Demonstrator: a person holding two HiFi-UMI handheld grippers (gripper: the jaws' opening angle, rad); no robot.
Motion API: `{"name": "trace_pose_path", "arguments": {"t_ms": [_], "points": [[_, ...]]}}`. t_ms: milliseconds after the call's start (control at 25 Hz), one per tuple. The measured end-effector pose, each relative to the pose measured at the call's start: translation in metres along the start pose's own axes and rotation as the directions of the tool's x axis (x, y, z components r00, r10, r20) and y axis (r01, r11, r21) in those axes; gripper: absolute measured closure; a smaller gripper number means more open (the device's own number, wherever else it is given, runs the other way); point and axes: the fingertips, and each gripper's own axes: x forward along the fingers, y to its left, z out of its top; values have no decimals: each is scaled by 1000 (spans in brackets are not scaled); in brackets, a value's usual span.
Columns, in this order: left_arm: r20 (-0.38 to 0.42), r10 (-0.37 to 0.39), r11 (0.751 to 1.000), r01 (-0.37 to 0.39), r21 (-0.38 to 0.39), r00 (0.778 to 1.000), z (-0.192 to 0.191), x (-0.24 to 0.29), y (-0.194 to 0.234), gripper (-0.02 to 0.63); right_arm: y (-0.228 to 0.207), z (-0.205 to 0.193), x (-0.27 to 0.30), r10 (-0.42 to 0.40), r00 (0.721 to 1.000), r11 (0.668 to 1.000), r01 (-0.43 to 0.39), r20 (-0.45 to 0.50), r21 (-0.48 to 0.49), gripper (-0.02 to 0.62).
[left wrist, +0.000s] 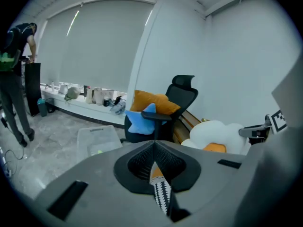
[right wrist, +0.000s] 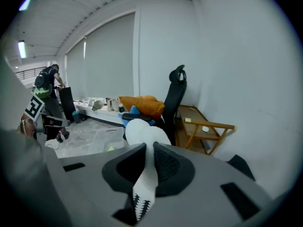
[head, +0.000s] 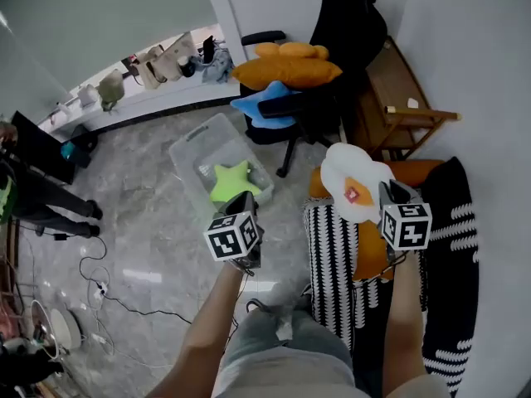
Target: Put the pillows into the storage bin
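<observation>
Right tongs (head: 392,191), clamped on an edge of the white pillow (head: 348,177), hold it raised beside the storage bin (head: 189,146), probably for transfer. Left tongs (head: 243,199), closed and empty, hover at the bin's near end.

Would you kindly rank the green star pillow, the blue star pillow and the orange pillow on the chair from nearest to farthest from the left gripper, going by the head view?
1. Green star pillow, in the storage bin just ahead of the left gripper.
2. Blue star pillow, at the chair's front.
3. Orange pillow, behind it on the chair.
</observation>
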Motion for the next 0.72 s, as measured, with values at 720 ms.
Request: {"name": "trace_pose_path", "arguments": {"t_ms": [720], "points": [[35, 336, 916, -318, -244, 941, 11, -76, 252, 604, 272, 86, 137, 333, 942, 930, -334, -34, -151, 553]]}}
